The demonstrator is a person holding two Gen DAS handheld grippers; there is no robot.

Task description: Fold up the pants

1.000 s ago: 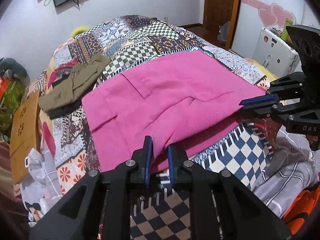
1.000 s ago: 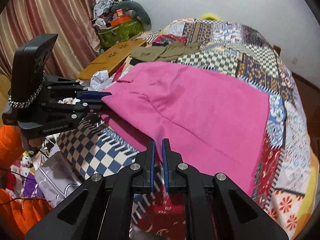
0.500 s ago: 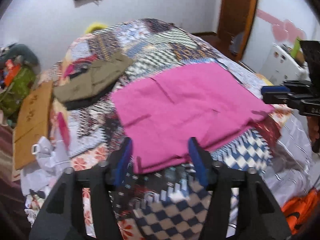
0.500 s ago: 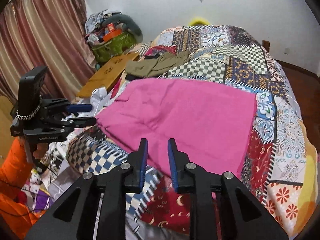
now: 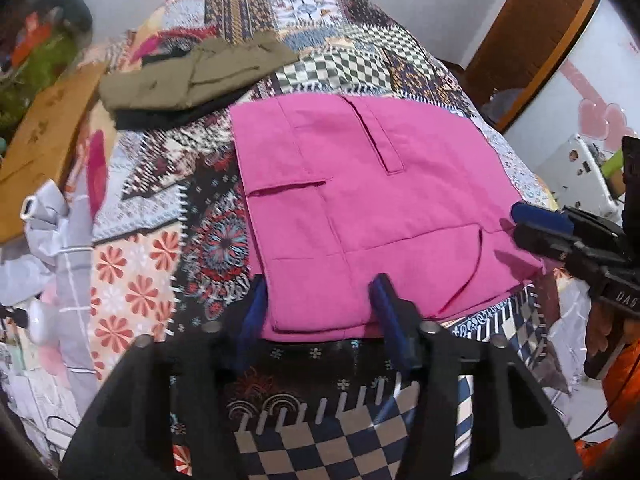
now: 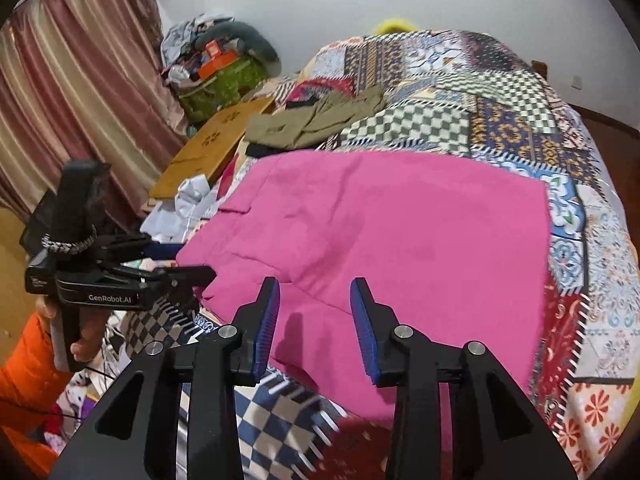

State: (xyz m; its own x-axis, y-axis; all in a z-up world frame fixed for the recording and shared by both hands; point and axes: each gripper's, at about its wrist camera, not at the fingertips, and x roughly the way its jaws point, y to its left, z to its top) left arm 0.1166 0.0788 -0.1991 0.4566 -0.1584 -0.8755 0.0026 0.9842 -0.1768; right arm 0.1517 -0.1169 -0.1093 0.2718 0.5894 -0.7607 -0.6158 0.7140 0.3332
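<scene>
Right now my pink pants (image 5: 360, 208) lie folded flat on the patchwork quilt (image 5: 336, 40), long axis crosswise, woven with stitched pockets; left gripper (image 5: 320, 300) and right gripper (image 6: 314, 312) spread, holding nothing.

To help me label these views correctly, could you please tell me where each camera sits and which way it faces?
Left wrist: on the left gripper, open at the near-left edge of the pink pants, facing up the bed; the right gripper shows at right.
Right wrist: on the right gripper, open over the pants' near edge; the left gripper and its hand show at left.
Shared: the pants, olive garment, patchwork quilt.
</scene>
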